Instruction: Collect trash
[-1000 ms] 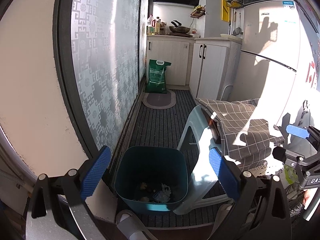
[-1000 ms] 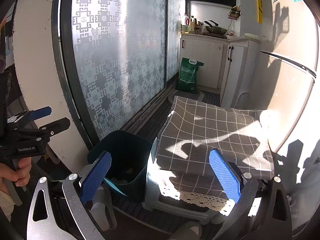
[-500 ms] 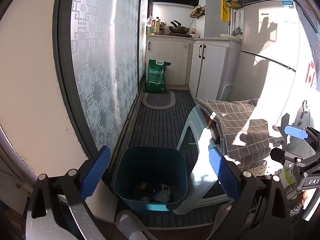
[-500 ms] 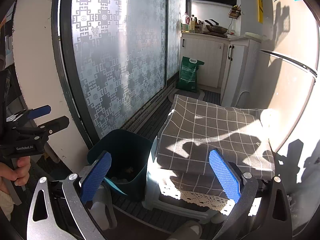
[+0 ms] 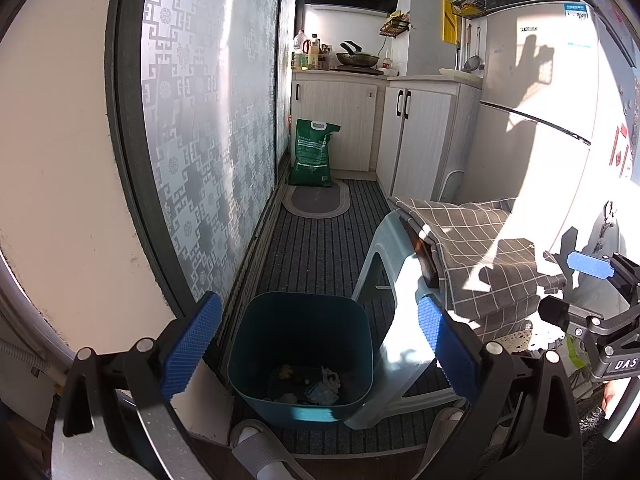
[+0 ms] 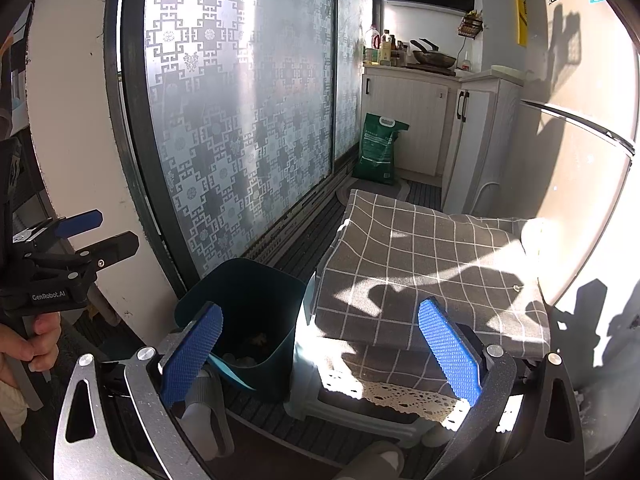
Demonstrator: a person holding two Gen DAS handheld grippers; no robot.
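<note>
**Both hand-held grippers open and empty above bin in narrow kitchen**

The left hand-held gripper [image 5: 316, 344] was held with its blue-padded fingers [image 5: 190, 346] spread wide and nothing between them. It was aimed down at a dark teal square plastic waste bin [image 5: 300, 360] that stood on the grey striped floor mat [image 5: 320, 248], close to the frosted patterned sliding door [image 5: 208, 120]. Crumpled scraps of trash [image 5: 320, 388] lay at the bottom of the bin; their nature could not be made out.

The right hand-held gripper [image 6: 320, 356] was likewise spread wide and empty. It faced a pale plastic stool [image 6: 360, 404] draped with a grey checked cloth [image 6: 420, 264] over a white lace-edged layer [image 6: 404, 394]. The stool stood just beside the bin, on the bin's right.

In the right wrist view, the left gripper appeared at the far left edge, its handle gripped by a hand [image 6: 28, 344].

Farther back, a green sack with a white handle [image 5: 314, 154] leaned against white cabinets [image 5: 416, 132]. A wok [image 5: 356, 58] and several bottles [image 5: 308, 52] stood on the worktop [image 5: 340, 73] above them. A white refrigerator [image 5: 552, 92] stood to the right, in strong sunlight.
</note>
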